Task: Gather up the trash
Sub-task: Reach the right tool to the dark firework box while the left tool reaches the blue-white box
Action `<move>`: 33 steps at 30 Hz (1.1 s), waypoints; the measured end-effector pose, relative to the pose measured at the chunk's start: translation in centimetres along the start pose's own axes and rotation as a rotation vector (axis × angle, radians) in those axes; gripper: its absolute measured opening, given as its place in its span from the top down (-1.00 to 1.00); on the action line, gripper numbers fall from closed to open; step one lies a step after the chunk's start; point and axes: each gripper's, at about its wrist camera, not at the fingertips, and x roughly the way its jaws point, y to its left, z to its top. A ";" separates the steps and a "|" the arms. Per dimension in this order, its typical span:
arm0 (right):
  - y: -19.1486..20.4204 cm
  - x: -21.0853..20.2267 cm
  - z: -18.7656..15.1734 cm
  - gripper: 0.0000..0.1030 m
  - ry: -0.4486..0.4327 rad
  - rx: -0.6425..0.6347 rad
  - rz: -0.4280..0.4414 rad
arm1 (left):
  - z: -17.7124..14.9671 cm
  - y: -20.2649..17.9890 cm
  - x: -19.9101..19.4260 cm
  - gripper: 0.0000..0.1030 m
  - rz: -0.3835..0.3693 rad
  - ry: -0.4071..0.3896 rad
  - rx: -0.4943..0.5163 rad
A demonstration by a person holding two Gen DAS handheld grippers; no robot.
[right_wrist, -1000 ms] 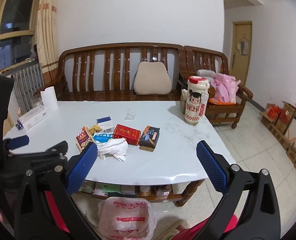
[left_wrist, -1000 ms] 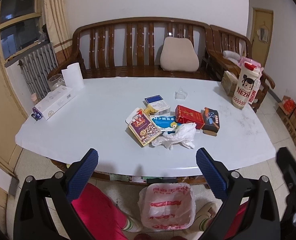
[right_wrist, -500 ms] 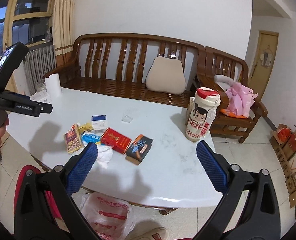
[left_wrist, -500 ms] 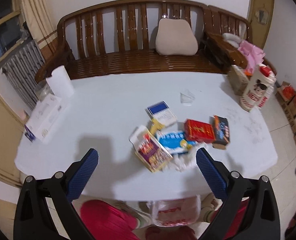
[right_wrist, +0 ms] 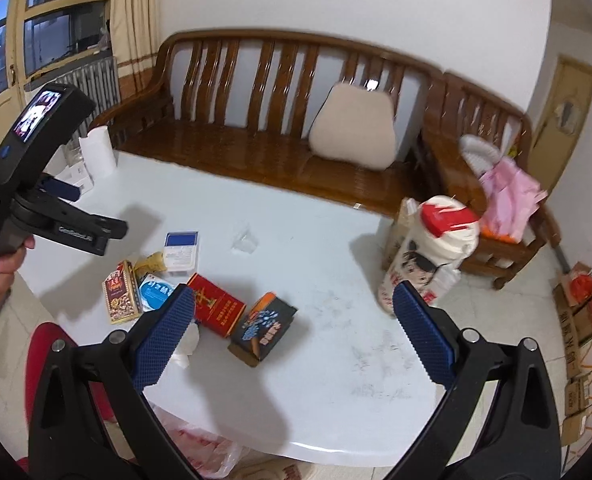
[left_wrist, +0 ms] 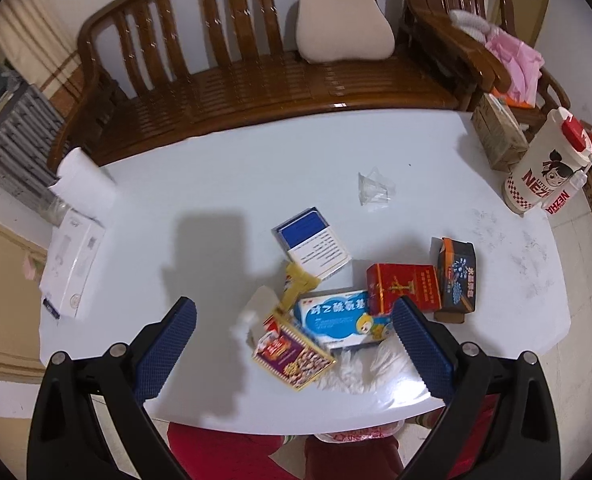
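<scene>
A pile of trash lies on the white table: a snack box, a blue medicine box, a red box, a dark fireworks-print box, a blue-and-white box, a yellow wrapper and crumpled white tissue. A clear wrapper lies apart, farther back. My left gripper hangs open above the near side of the pile. My right gripper is open too, over the dark box and red box, holding nothing.
A red-printed plastic bag sits on the floor under the table's near edge. A tall cartoon cup and cardboard box stand at the right end, a paper roll and white carton at the left. A wooden bench stands behind.
Both grippers have risen and moved forward over the table. The left view now looks down on the pile. Both stay open and empty.
</scene>
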 end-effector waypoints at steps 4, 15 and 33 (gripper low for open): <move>-0.3 2.6 1.2 -0.88 0.079 0.017 0.039 | 1.8 -0.4 1.9 -0.87 0.021 0.045 0.007; -0.7 8.6 2.3 -0.88 0.261 0.088 0.085 | 5.1 0.1 8.2 -0.87 0.002 0.176 -0.035; -2.0 20.2 -1.3 -0.88 0.546 0.342 0.183 | 6.6 0.6 16.4 -0.87 -0.117 0.298 -0.155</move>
